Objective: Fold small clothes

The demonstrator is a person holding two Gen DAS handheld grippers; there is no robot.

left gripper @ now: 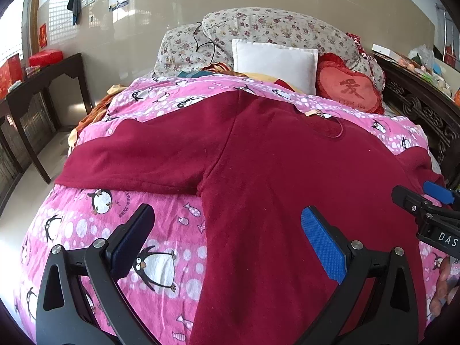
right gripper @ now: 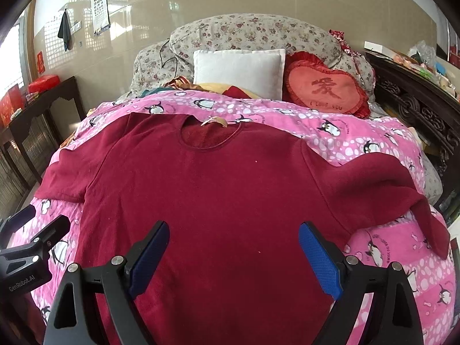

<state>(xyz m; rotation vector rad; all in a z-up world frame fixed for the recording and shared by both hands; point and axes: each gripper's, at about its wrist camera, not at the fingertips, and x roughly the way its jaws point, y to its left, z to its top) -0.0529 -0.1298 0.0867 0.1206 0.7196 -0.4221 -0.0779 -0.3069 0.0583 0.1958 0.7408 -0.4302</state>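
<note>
A dark red long-sleeved sweater (right gripper: pixel 218 189) lies flat, front up, on a pink penguin-print quilt (right gripper: pixel 373 149), neck toward the pillows and both sleeves spread sideways. It also shows in the left wrist view (left gripper: pixel 273 172). My left gripper (left gripper: pixel 227 241) is open and empty, hovering over the sweater's left lower edge and the quilt (left gripper: pixel 161 218). My right gripper (right gripper: pixel 233 256) is open and empty above the sweater's lower body. Each gripper shows at the edge of the other's view, the right one (left gripper: pixel 431 210) and the left one (right gripper: pixel 31 244).
At the head of the bed lie floral pillows (right gripper: pixel 250 34), a white cushion (right gripper: pixel 238 69) and a red heart cushion (right gripper: pixel 325 89). A dark wooden side table (left gripper: pixel 43 86) stands left of the bed. A carved dark headboard-like frame (right gripper: pixel 417 106) runs along the right.
</note>
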